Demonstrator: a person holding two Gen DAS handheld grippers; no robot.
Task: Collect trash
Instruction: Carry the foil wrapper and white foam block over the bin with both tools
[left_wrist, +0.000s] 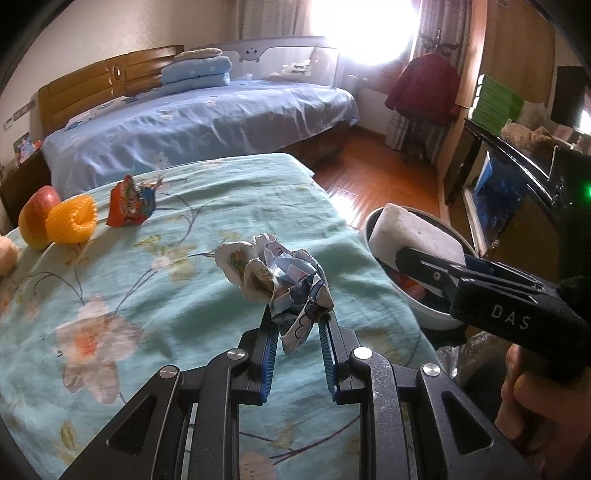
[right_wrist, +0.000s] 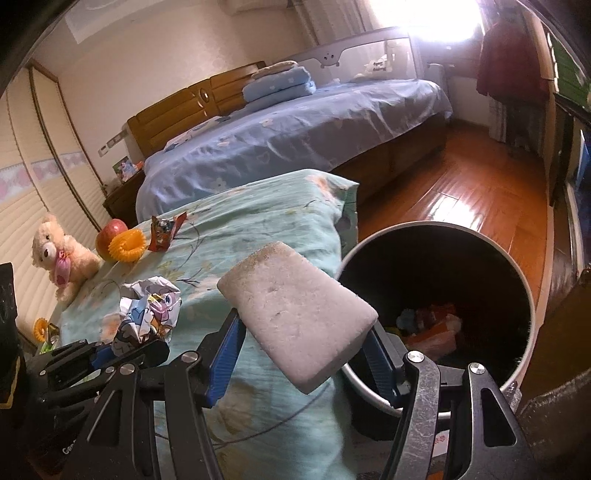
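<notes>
Fruit and toys sit at the far left of the teal floral bedspread: a cream teddy bear propped near the edge, then a red-and-yellow apple touching an orange ribbed foam fruit sleeve, and just beside them a torn red snack wrapper. The wrapper and probably the sleeve read as trash not yet gathered, while the apple and bear seem to belong where they are. Nearer the middle, the left gripper is clamped on a crumpled ball of cartoon-printed paper, its blue-padded fingers pinching the lower folds so that the wad stands above the cover; holding it by the bottom likely keeps the bulk free to fall cleanly once released. To the right, the right gripper squeezes a white rectangular foam block across its width, tilted, with its near end poking past the fingers. The block hangs at the edge of the bed, just beside the rim of the round white-walled waste bin with its dark interior, which stands on the wooden floor against the bed, presumably so that things can go straight in. Bright scraps already lie at its bottom, so the collection looks partly done, with the foam apparently next to drop.
</notes>
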